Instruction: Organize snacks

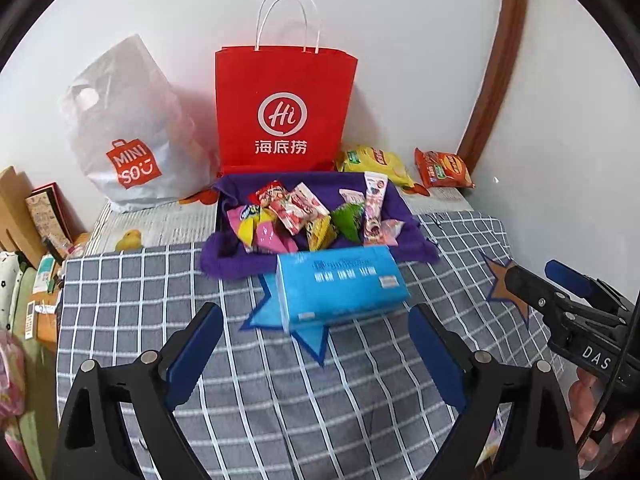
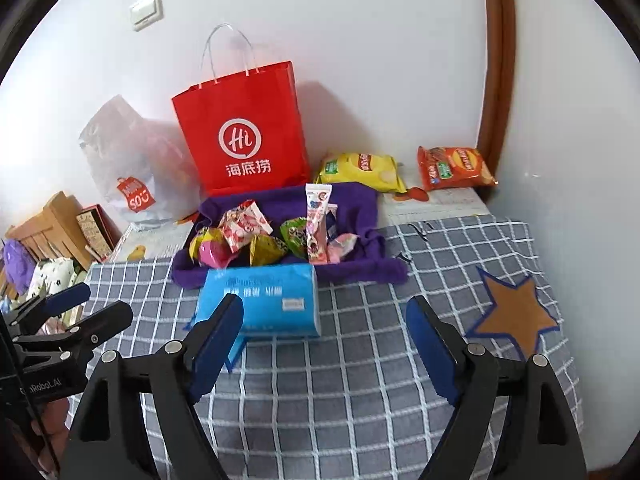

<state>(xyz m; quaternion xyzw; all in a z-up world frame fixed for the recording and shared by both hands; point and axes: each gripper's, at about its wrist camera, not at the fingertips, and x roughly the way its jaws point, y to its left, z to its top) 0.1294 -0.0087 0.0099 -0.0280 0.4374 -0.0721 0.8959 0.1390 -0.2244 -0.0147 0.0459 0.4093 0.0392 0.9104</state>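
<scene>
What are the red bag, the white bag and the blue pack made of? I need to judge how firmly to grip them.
Red bag: matte paper, judging by crisp folds and twisted cord handles. White bag: thin translucent plastic film, crumpled and slightly glossy, with a die-cut handle. Blue pack: probably glossy plastic wrap over something soft, perhaps tissues; the blur leaves this open.

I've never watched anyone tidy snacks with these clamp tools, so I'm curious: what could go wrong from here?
The blue tissue pack sits directly in front of the purple-lined tray of small snacks, so a reaching left hand-held gripper or right hand-held gripper might shove it. The loosely heaped wrappers could spill if nudged. The yellow chip bag and orange chip bag are puffy, so tight gripping may crush the chips.
</scene>
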